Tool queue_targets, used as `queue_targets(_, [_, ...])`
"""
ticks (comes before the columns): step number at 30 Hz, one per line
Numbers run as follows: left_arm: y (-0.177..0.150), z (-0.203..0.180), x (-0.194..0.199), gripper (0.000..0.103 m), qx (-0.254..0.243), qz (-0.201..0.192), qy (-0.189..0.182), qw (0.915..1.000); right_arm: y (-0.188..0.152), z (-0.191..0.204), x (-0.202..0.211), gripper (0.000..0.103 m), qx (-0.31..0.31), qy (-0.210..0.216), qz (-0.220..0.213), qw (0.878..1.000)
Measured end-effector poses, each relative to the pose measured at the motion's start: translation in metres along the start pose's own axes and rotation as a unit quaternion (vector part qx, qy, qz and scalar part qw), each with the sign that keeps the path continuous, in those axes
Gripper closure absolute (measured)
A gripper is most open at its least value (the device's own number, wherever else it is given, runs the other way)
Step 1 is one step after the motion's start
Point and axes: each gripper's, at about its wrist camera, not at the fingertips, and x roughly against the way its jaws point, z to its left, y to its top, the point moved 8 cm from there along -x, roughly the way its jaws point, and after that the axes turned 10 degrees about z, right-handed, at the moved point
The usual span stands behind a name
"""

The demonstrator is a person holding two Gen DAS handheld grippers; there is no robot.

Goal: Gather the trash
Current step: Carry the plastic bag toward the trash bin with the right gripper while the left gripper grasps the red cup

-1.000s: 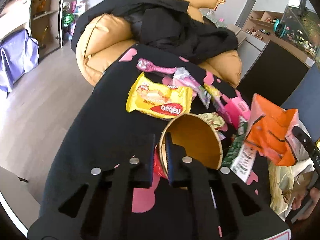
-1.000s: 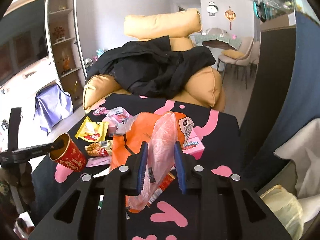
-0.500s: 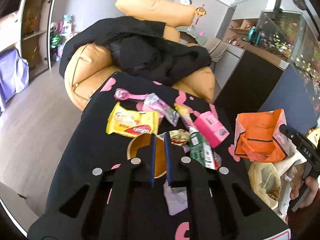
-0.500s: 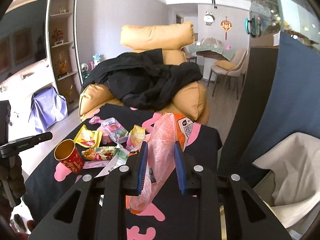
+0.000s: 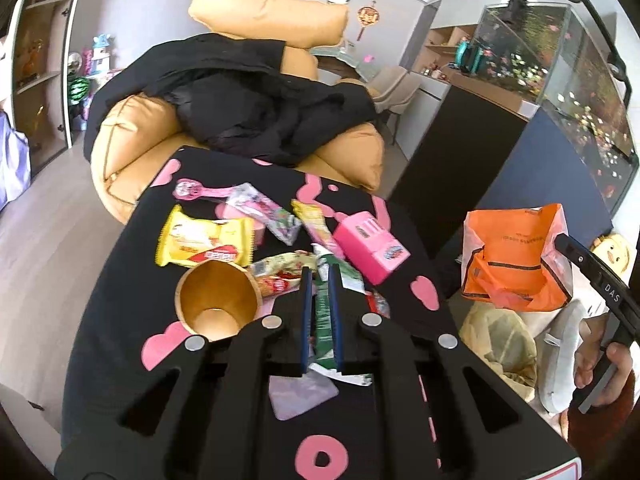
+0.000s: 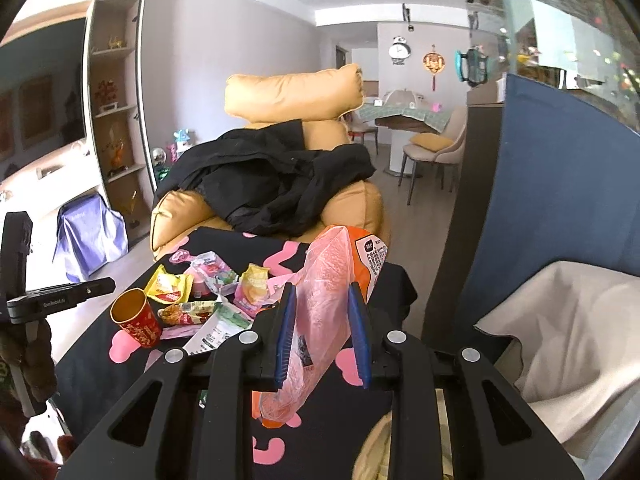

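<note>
Snack wrappers lie on the black table [image 5: 120,320] with pink shapes: a yellow wrapper [image 5: 204,242], a green-and-white wrapper [image 5: 324,320] and a pink carton [image 5: 370,248]. A red paper cup [image 5: 216,300] with a gold inside stands upright among them, also visible from the right wrist as the cup [image 6: 136,322]. My left gripper [image 5: 320,270] hovers above the wrappers, shut and holding nothing; the green wrapper shows through the slit between its fingers. My right gripper [image 6: 321,288] is shut on an orange and pink plastic bag [image 6: 320,320], which hangs open beside the table's right edge as the bag [image 5: 516,256].
An orange armchair [image 5: 256,16] draped with a black coat [image 5: 256,120] stands behind the table. A white-lined bin [image 6: 580,340] sits low on the right beside a blue panel [image 6: 540,200]. A crumpled yellowish bag [image 5: 500,344] lies below the orange one.
Both grippers have risen and pulled back. The cup, tilted at the left fingertips before, now stands upright apart from them. The orange bag has lifted off the table with the right gripper.
</note>
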Motion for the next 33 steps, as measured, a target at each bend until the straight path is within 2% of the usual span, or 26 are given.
queue_targets(12, [0.002, -0.072, -0.025, 0.096, -0.042, 0.029, -0.06, 0.9969, -0.022, -0.067, 0.044, 0.077, -0.042, -0.04, -0.022, 0.998])
queue_targets(14, [0.003, -0.071, -0.027, 0.096, -0.041, 0.029, -0.064, 0.9967, -0.029, -0.08, 0.051, 0.077, -0.052, -0.045, -0.025, 0.997])
queue_targets(18, [-0.005, -0.046, -0.03, 0.094, -0.034, 0.021, -0.062, 0.9973, -0.042, -0.098, 0.062, 0.077, -0.06, -0.064, -0.032, 0.996])
queue_targets(19, [-0.008, -0.04, -0.031, 0.088, -0.035, 0.02, -0.07, 0.9968, -0.047, -0.103, 0.064, 0.077, -0.065, -0.067, -0.031, 0.995])
queue_targets(20, [-0.013, -0.034, -0.029, 0.078, -0.042, 0.017, -0.08, 0.9958, -0.05, -0.107, 0.065, 0.077, -0.068, -0.068, -0.03, 0.995])
queue_targets(22, [-0.016, -0.02, -0.021, 0.065, -0.049, -0.01, -0.062, 0.9968, -0.057, -0.113, 0.067, 0.077, -0.074, -0.072, -0.028, 0.994])
queue_targets(23, [-0.015, -0.005, -0.013, 0.059, -0.052, -0.036, -0.036, 0.9973, -0.06, -0.116, 0.069, 0.077, -0.074, -0.076, -0.028, 0.994])
queue_targets(25, [-0.011, 0.023, -0.006, 0.051, -0.037, -0.059, 0.023, 0.9973, -0.064, -0.122, 0.072, 0.077, -0.073, -0.088, -0.029, 0.993])
queue_targets(28, [-0.007, 0.064, -0.012, 0.05, 0.021, -0.039, 0.083, 0.9956, -0.069, -0.13, 0.074, 0.077, -0.077, -0.094, -0.031, 0.992])
queue_targets(31, [-0.013, 0.101, -0.031, 0.05, 0.077, 0.003, 0.136, 0.9876, -0.075, -0.135, 0.071, 0.077, -0.092, -0.086, -0.029, 0.992])
queue_targets(33, [-0.019, 0.109, -0.041, 0.05, 0.084, 0.02, 0.141, 0.9862, -0.078, -0.135, 0.07, 0.077, -0.093, -0.086, -0.027, 0.992])
